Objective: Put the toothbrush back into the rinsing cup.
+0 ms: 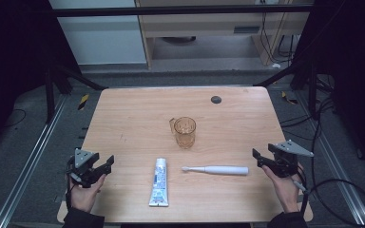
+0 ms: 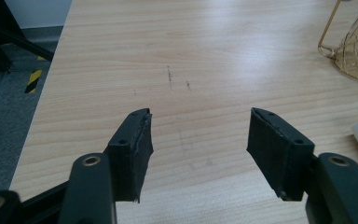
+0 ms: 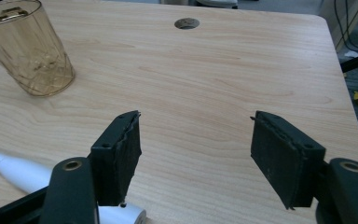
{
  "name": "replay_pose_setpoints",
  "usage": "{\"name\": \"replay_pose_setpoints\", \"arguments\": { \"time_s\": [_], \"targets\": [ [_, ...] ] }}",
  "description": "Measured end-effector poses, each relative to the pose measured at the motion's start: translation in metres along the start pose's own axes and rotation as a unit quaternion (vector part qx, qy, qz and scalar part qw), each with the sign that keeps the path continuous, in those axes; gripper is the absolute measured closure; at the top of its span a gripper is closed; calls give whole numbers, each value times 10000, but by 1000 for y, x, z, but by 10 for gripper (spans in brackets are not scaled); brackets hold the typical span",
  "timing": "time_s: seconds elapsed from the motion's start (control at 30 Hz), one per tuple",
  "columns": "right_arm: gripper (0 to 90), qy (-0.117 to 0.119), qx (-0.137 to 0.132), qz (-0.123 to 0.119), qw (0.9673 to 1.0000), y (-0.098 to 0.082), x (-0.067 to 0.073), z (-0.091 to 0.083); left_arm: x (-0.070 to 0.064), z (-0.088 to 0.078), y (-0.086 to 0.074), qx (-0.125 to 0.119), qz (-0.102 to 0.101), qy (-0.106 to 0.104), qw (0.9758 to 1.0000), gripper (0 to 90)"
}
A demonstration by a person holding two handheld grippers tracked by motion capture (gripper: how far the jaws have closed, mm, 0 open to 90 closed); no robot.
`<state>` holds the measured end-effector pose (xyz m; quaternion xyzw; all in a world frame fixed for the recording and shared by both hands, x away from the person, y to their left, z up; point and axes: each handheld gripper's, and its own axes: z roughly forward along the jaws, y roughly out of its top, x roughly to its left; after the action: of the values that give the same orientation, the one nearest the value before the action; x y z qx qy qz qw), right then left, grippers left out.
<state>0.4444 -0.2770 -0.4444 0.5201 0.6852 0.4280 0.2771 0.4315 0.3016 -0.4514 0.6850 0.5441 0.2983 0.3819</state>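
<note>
Amber cup [image 1: 185, 132] (cut pattern), white toothbrush [image 1: 217, 169], pale wood table [image 1: 133, 114].

Lighting: even, overhead; pale wooden table [image 1: 133, 118] bright with soft glare, dark surroundings; focus sharp, shadows faint

Right gripper [image 3: 196, 154] fingers apart, empty; toothbrush [image 3: 18, 172] by left finger; amber glass [image 3: 28, 51] far left.

Cup [image 1: 185, 132] behind tube [image 1: 159, 182], brush [image 1: 216, 169]
</note>
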Motion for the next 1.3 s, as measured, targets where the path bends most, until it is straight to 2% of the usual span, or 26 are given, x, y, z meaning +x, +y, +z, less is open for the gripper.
{"name": "replay_pose_setpoints", "arguments": {
  "time_s": [0.07, 0.23, 0.27, 0.37, 0.4, 0.43, 0.57, 0.77, 0.93, 1.03, 1.2, 1.3],
  "targets": [
    [356, 30, 4, 2, 10000, 0, 0, -1, 0, 0, -1, 34, 29, 32, 10000, 416],
    [442, 227, 242, -140, 9994, -3, 6, 2, 1, 3, -5, 129, 119, 81, 9998, 444],
    [498, 376, 391, -190, 9983, -4, 11, 5, 1, 4, -7, 155, 110, 53, 9998, 449],
    [565, 539, 544, -282, 9967, -6, 15, 9, 1, 7, -8, 178, 148, 81, 9997, 449],
    [565, 539, 544, -282, 9967, -6, 15, 9, 1, 7, -8, 178, 148, 81, 9997, 443],
    [617, 590, 651, -374, 9954, -5, 18, 12, 0, 8, -8, 209, 223, 120, 9995, 441],
    [742, 734, 815, -461, 9929, -6, 23, 17, -2, 11, -9, 244, 223, 126, 9994, 441],
    [894, 771, 1056, -528, 9900, -10, 26, 29, -7, 17, -10, 361, 291, 123, 9989, 437],
    [900, 768, 1254, -562, 9875, -13, 30, 38, -5, 18, -10, 402, 211, 105, 9989, 414],
    [900, 720, 1341, -675, 9860, -14, 31, 40, -5, 19, -11, 437, 185, 93, 9988, 395],
    [900, 772, 1461, -625, 9843, -18, 30, 41, -6, 19, -11, 465, 226, 76, 9986, 373],
    [900, 761, 1504, -684, 9833, -19, 29, 40, -6, 19, -12, 461, 235, 58, 9986, 360]
  ]
}}
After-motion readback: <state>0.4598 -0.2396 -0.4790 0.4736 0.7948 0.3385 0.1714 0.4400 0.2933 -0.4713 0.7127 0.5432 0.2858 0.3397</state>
